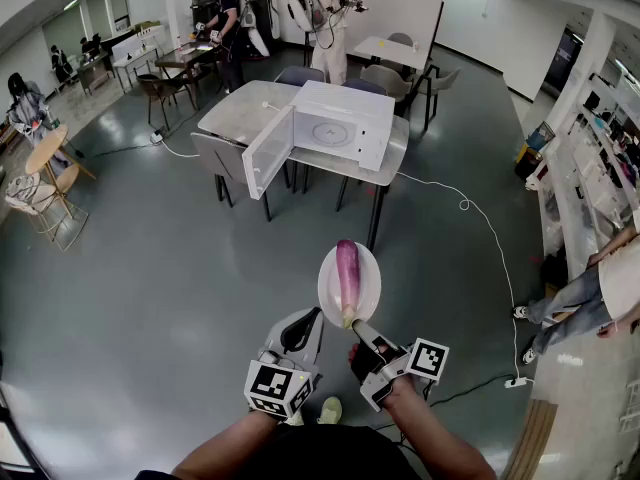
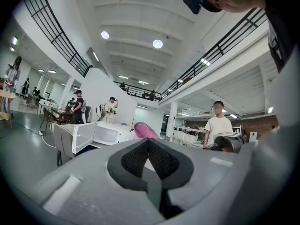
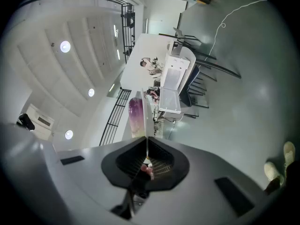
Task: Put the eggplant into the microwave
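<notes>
Tongs, right [image 1: 358, 328]: I have them clamped on the near rim of a white plate [image 1: 327, 286]. Tongs, left [image 1: 306, 320]: closed, empty, just beside the plate. Eggplant [image 1: 347, 273]: lying lengthwise on the plate, above the floor [image 1: 150, 268]. Microwave [image 1: 340, 128]: farther off on a counter [image 1: 240, 113], door [image 1: 268, 153] swung open.

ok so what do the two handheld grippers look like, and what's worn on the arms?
The left gripper and right gripper have light grey shells. Each carries a white cube printed with black square markers. The jaw pads are black with a fine mesh texture. No cables show on either. There are no sleeves on the forearms; a dark top shows at the bottom of the head view.
</notes>
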`<state>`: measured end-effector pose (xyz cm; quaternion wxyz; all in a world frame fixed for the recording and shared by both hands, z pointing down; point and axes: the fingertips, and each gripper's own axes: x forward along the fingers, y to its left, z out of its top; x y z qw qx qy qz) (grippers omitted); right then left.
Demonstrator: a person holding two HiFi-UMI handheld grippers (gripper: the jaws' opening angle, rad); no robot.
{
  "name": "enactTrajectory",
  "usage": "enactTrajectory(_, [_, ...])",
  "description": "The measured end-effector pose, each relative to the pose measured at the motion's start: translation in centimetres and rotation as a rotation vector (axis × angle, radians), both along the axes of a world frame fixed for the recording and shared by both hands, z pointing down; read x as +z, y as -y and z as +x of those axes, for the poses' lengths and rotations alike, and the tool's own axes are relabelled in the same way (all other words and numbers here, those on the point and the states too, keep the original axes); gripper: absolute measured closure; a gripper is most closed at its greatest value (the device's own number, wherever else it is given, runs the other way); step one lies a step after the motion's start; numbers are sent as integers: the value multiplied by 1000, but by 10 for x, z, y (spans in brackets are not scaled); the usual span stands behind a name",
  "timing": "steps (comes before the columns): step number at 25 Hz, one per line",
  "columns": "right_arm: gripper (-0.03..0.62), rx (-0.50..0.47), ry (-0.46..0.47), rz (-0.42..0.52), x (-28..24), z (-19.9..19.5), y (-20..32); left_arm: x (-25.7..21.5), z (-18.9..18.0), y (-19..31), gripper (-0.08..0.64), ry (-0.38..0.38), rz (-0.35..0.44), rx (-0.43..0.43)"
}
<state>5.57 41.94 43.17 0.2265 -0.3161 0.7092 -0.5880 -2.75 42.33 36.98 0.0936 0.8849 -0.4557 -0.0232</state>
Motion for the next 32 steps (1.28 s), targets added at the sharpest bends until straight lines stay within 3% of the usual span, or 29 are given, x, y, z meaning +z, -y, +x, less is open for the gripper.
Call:
enactTrajectory(16, [578, 2, 48, -34, 5, -6, 3, -1, -5, 6, 551, 6, 10, -9])
enactTrajectory(32, [578, -39, 40, -46, 14, 17, 26, 6, 18, 26, 551, 27, 8, -61])
